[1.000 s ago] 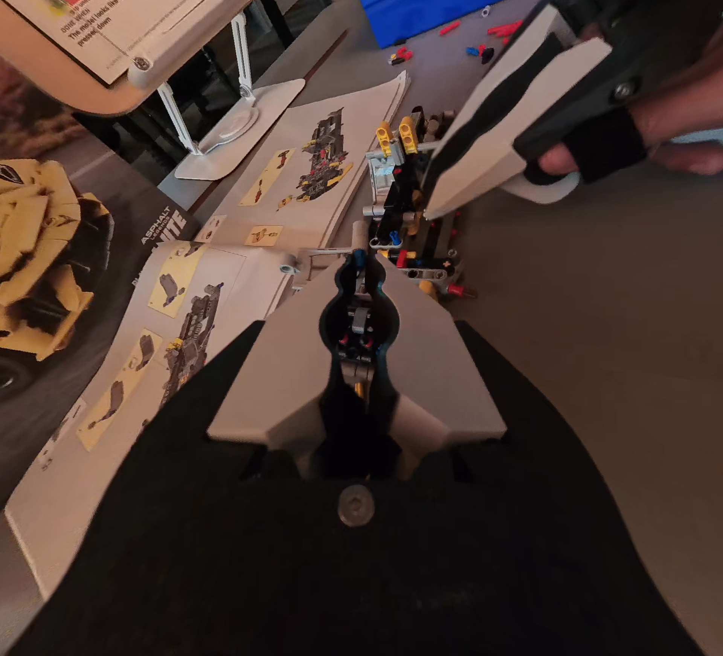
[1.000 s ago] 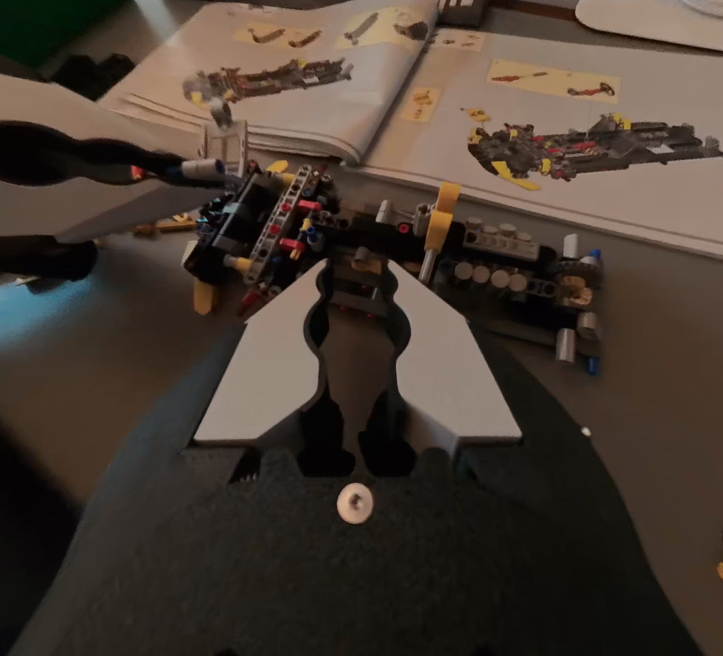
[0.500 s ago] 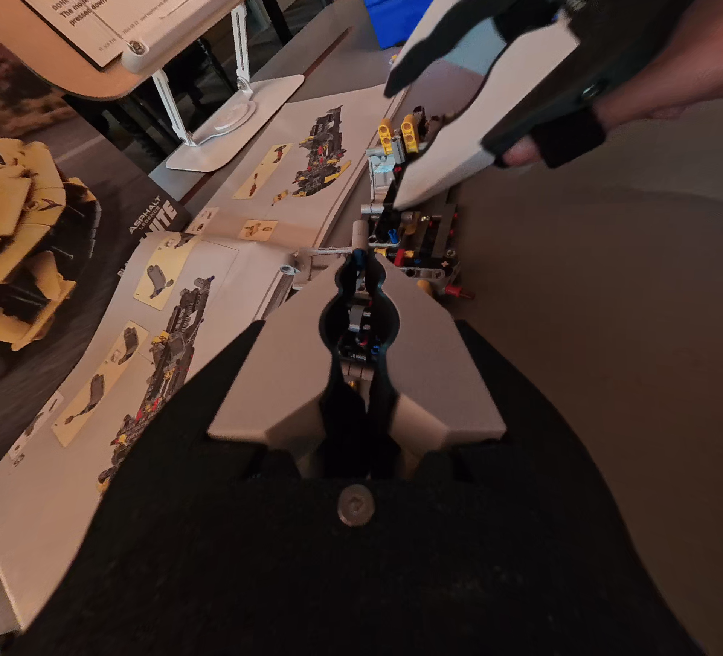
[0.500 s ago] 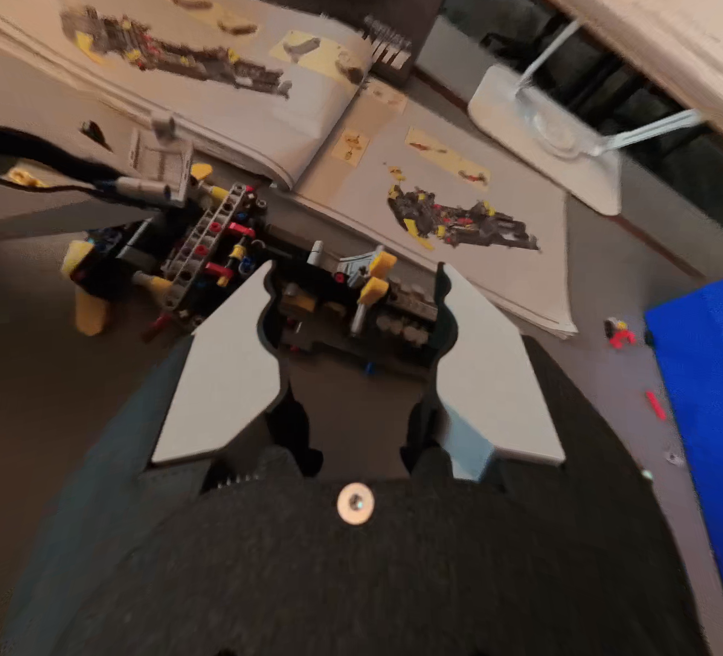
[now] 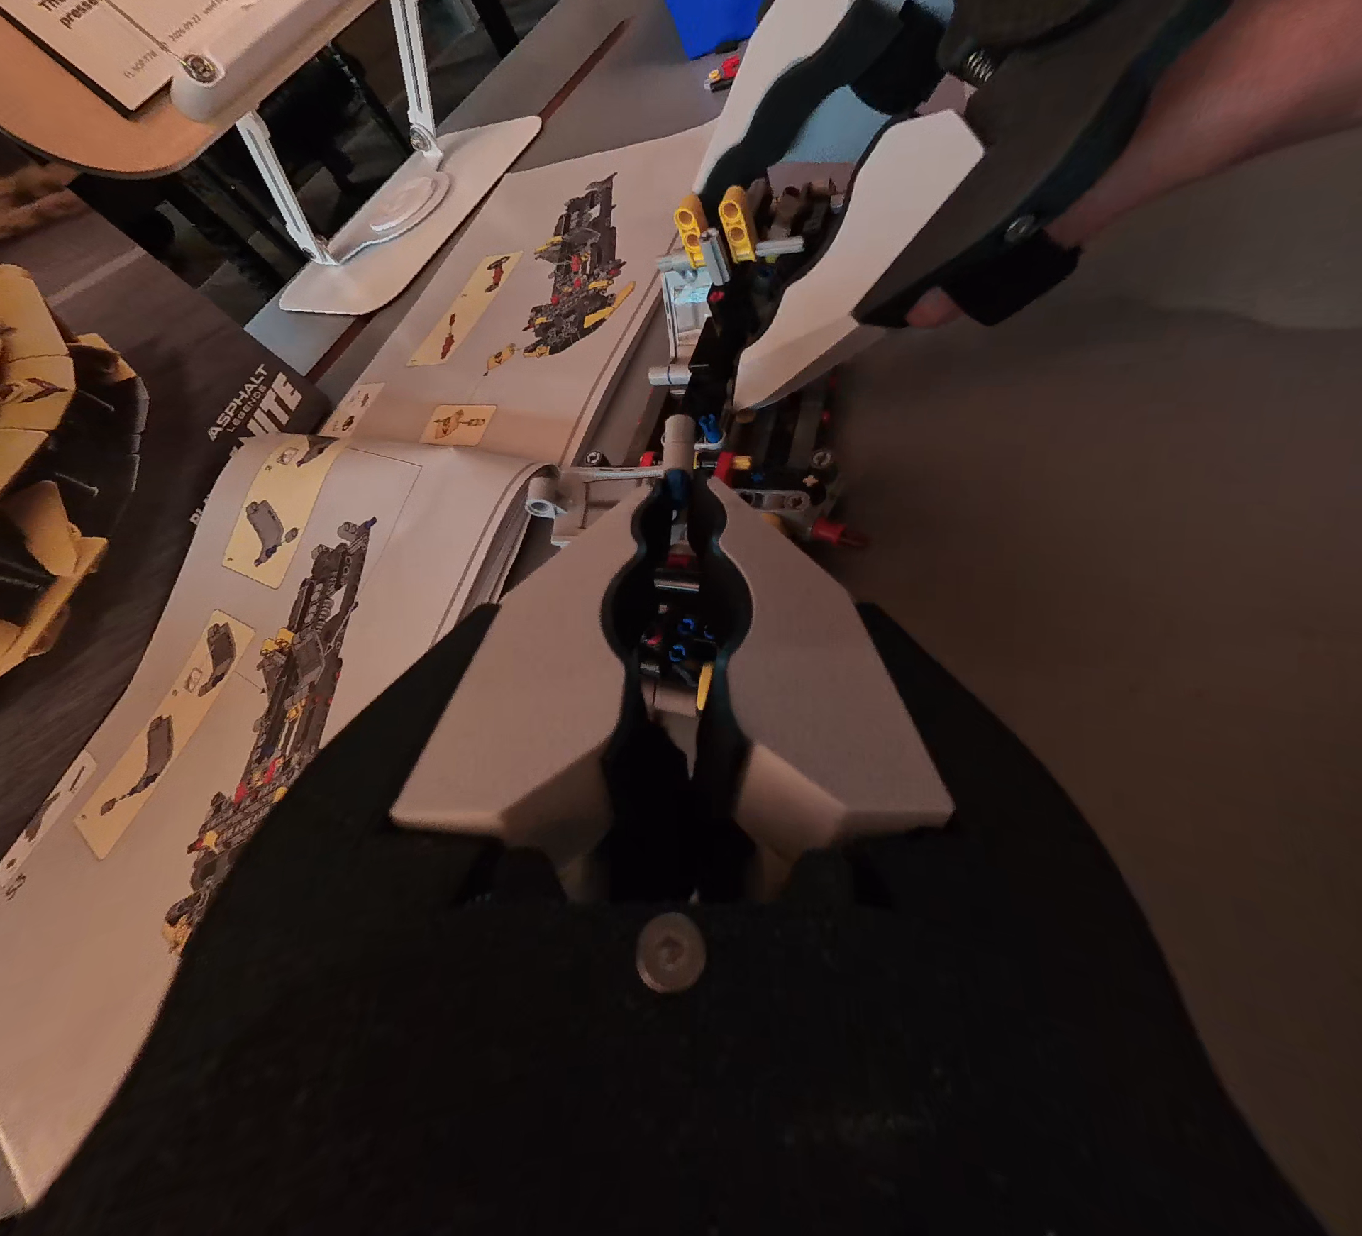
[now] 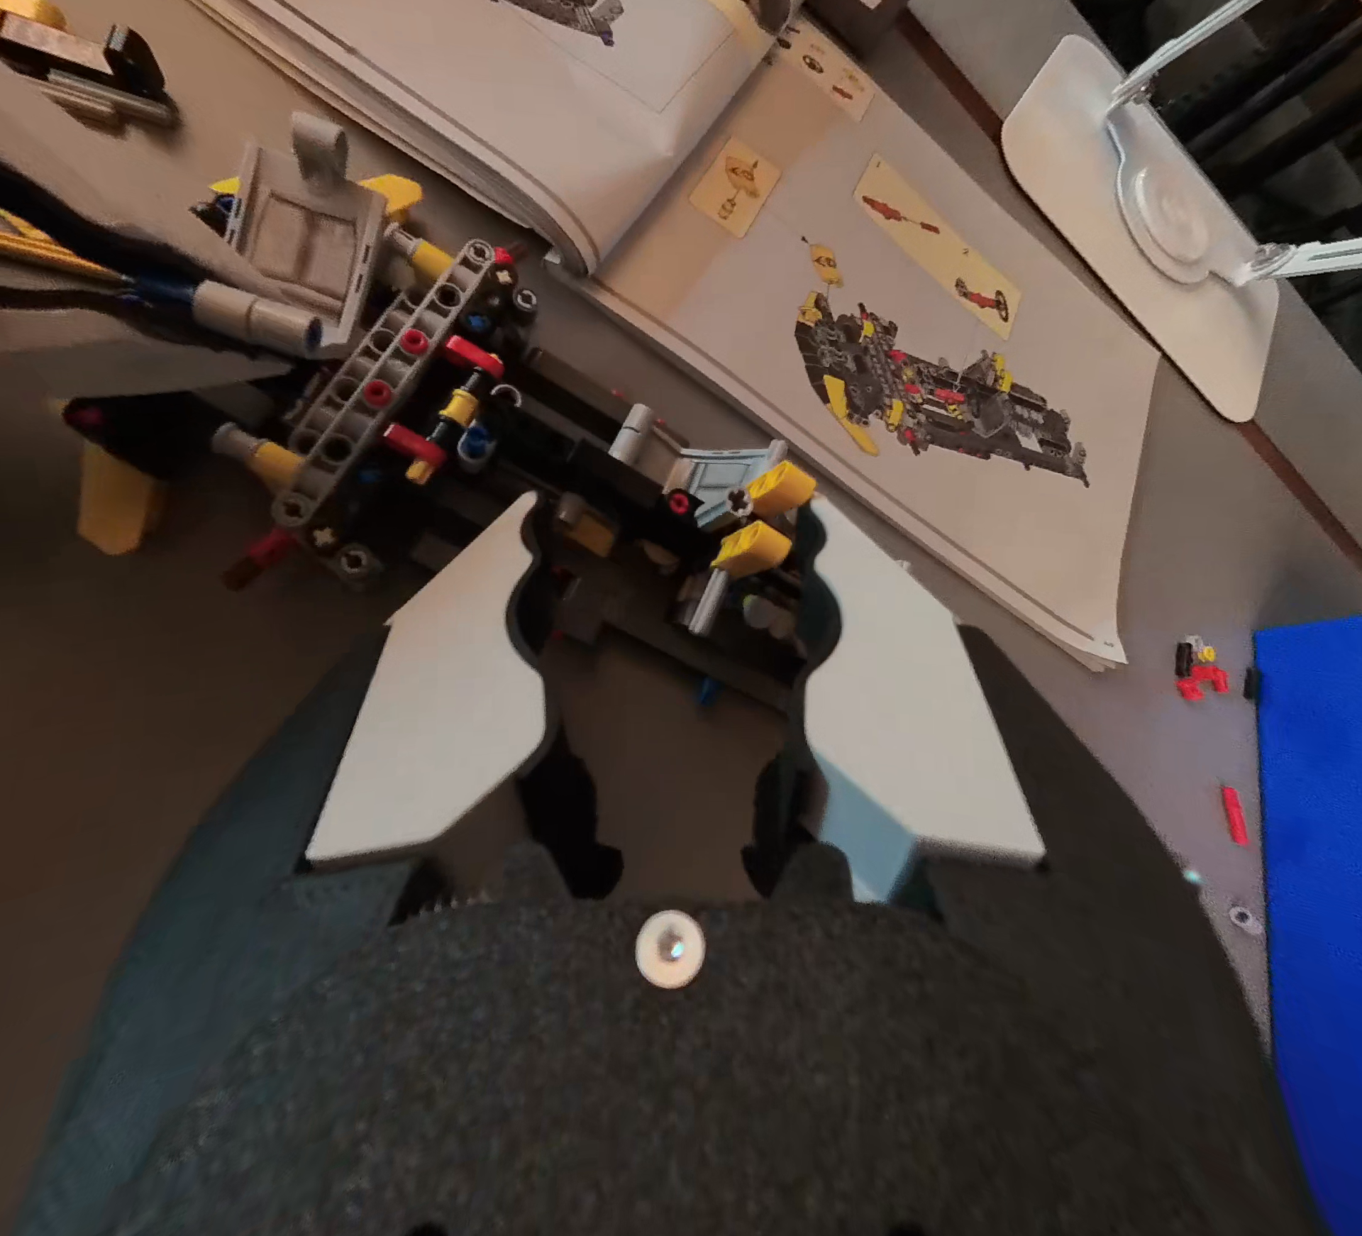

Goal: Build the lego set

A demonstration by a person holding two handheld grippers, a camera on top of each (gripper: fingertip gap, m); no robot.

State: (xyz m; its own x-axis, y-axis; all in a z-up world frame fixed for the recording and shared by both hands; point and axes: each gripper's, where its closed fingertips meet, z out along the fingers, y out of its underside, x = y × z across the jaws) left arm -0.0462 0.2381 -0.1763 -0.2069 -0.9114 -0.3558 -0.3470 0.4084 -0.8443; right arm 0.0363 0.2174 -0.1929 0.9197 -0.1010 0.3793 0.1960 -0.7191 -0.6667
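Left tool [image 5: 682, 500] clenched on a pin [image 6: 250, 316] at the chassis [image 6: 457, 434] end; right tool [image 6: 667, 530], released, straddles its middle, perhaps touching. Uneven closure could twist joints loose.

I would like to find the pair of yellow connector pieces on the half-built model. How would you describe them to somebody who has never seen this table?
Start at the open instruction booklet on the grey table; the long black half-built Lego chassis lies along its near edge. On the chassis end that sits between the open right gripper fingers, two short yellow connector pieces stand side by side on a grey axle, the only yellow twins there.
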